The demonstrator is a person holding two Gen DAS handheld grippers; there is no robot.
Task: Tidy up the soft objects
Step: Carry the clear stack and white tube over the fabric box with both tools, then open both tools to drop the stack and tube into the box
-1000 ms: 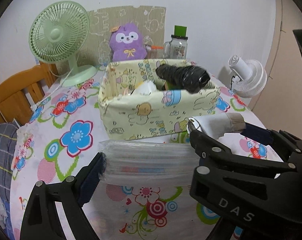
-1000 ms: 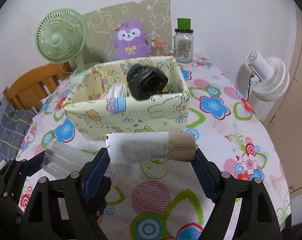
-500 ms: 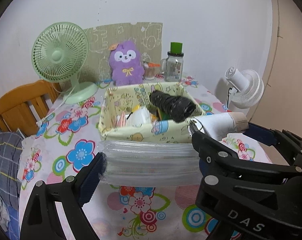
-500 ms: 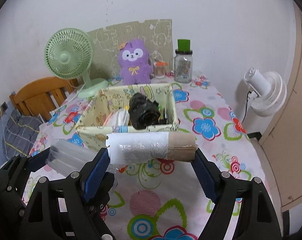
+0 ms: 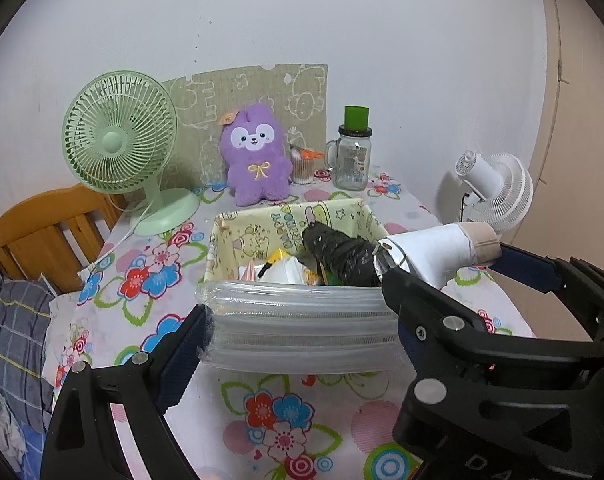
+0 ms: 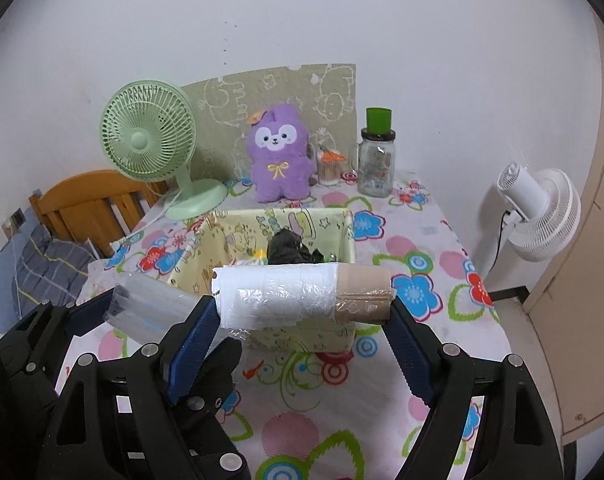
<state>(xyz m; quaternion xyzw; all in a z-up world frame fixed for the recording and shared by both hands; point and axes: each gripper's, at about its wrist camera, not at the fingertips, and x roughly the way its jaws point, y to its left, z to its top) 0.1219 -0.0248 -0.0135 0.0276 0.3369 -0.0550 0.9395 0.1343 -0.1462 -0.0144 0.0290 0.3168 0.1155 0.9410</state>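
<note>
A: Where's the clear plastic roll (image 5: 298,322)?
B: Clamped endwise in the left gripper (image 5: 302,328), raised just in front of the yellow cartoon-print storage box (image 5: 290,220).
A: And the other?
B: The right gripper (image 6: 302,300) grips a white bag roll (image 6: 302,294) on its cardboard core, above the floral tablecloth (image 6: 414,248)

A table (image 6: 430,240) in a flowered cloth lies ahead of and below both grippers. Just beyond their fingertips stands a yellow fabric bin (image 6: 222,236). Farther off, along the far edge: a green fan (image 6: 150,140) to the left, a purple plush (image 6: 280,156) straight ahead, a swab cup (image 6: 329,168) and a jar (image 6: 376,172) to the right
</note>
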